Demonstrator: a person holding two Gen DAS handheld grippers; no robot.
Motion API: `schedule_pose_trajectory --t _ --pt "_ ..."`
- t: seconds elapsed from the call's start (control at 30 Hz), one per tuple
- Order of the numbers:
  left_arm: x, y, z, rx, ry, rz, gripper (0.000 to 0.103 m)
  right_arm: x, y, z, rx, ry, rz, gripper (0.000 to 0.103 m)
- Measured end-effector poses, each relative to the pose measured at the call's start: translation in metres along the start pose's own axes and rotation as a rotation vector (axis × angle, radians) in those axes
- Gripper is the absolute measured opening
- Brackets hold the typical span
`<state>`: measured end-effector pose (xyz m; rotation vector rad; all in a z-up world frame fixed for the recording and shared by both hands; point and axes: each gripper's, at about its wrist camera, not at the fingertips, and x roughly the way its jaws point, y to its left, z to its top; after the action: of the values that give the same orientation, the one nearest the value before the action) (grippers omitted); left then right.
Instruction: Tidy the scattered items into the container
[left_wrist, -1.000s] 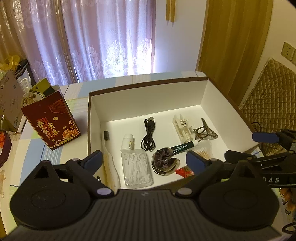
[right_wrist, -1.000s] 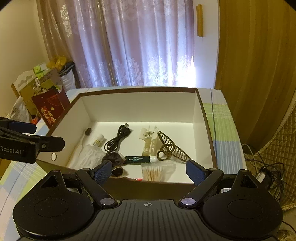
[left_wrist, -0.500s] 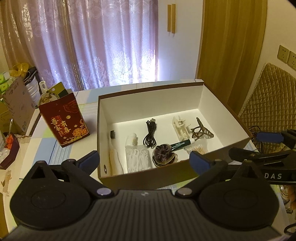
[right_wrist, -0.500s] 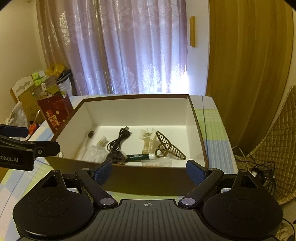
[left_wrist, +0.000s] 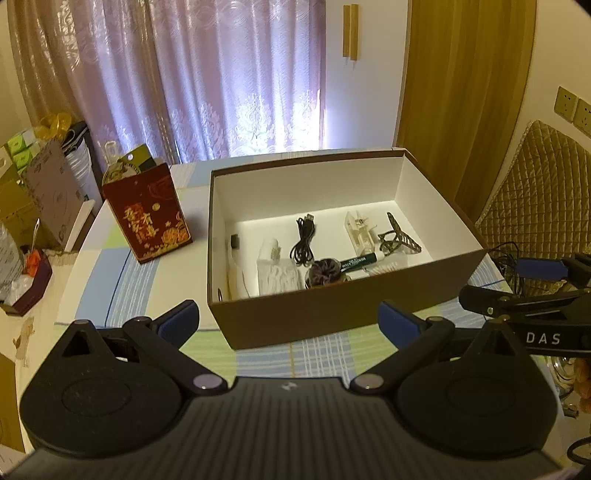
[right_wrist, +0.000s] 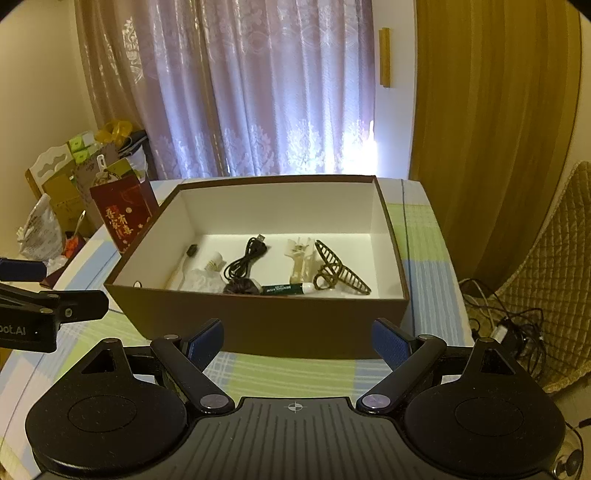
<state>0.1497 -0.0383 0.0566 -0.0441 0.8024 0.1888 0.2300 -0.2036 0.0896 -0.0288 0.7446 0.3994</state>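
A brown box (left_wrist: 321, 317) (right_wrist: 258, 325) with a white inside stands on the checked tablecloth. Inside it lie a black USB cable (left_wrist: 304, 243) (right_wrist: 245, 258), a brown hair claw (left_wrist: 400, 242) (right_wrist: 341, 275), a green tube (left_wrist: 360, 261) (right_wrist: 286, 288), a dark scrunchie (left_wrist: 325, 271) (right_wrist: 242, 286), a clear clip (left_wrist: 360, 230) (right_wrist: 301, 256) and a clear floss-pick bag (left_wrist: 279, 275). My left gripper (left_wrist: 288, 323) is open and empty, held back in front of the box. My right gripper (right_wrist: 297, 339) is also open and empty, before the box's near wall.
A red gift bag (left_wrist: 147, 216) (right_wrist: 123, 218) stands left of the box on the table (left_wrist: 110, 288). Cartons and bags crowd the far left (left_wrist: 33, 199). A quilted chair (left_wrist: 539, 192) and loose cables (right_wrist: 506, 325) are on the right. Curtains hang behind.
Both grippers have pulled back and up from over the box, so the box looks smaller and farther away. Both stayed open and empty. The items inside have not moved.
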Motion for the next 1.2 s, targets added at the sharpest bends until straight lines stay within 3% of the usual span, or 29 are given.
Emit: schedule_pose_trajectory --t 0.63,1.2 --pt "-0.035 -0.025 -0.023 0.003 -0.015 0.015 0.102 -0.037 -0.002 -0.018 -0.036 -0.028 0.027 0.092" --pt "-0.047 -0.033 -0.044 0.006 -0.006 0.026 0.102 -0.045 -0.003 -0.034 -0.042 -0.027 0.045 0.092"
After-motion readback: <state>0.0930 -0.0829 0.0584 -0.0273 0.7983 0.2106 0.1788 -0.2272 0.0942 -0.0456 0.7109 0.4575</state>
